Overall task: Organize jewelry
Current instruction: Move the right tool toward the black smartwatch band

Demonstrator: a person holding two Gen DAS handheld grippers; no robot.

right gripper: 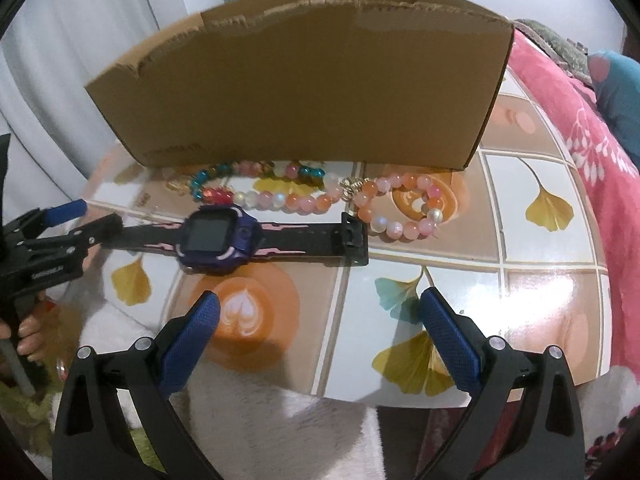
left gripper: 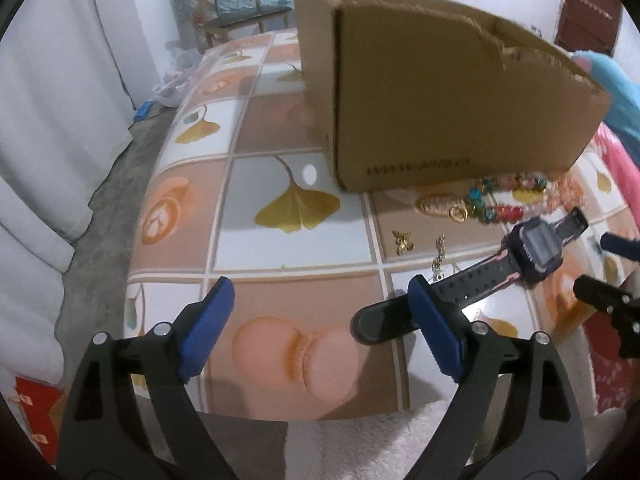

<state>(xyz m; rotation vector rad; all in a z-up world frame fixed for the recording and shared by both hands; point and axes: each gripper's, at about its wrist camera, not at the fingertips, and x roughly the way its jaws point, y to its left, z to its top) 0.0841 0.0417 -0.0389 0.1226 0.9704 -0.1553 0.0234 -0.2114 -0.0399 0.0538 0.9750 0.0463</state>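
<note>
Left wrist view: the left tool [left gripper: 320, 328] hangs over the tabletop [left gripper: 280, 240] with its blue pads spread wide and nothing gripped; the watch [left gripper: 532, 252] strap tip lies just by its right pad, and whether they touch is hard to tell.
Right wrist view: the right tool [right gripper: 320, 340] is likewise wide open and empty, above the tabletop's near edge.
Watch: flat on the tabletop before the cardboard box [right gripper: 296, 92], strap stretched out to both sides.
Beaded bracelets: a pink-and-orange string [right gripper: 392, 208] and a teal-and-red one [right gripper: 216, 184] lie between the watch and the box, the pink string just beside the watch buckle.
Small gold pieces: a bee-shaped charm [left gripper: 403, 241] and a thin chain [left gripper: 439, 256] sit near the strap; a gold oval piece [left gripper: 436, 206] is too blurred to name.
Hidden: the box's tall front wall blocks any sight of its inside.
Cut off: only a fingertip or two [right gripper: 28, 336] of the person's hand shows at the left edge.
Around: a pink blanket [right gripper: 580, 120] lies to the right, a wooden chair [left gripper: 240, 4] beyond the tabletop.
</note>
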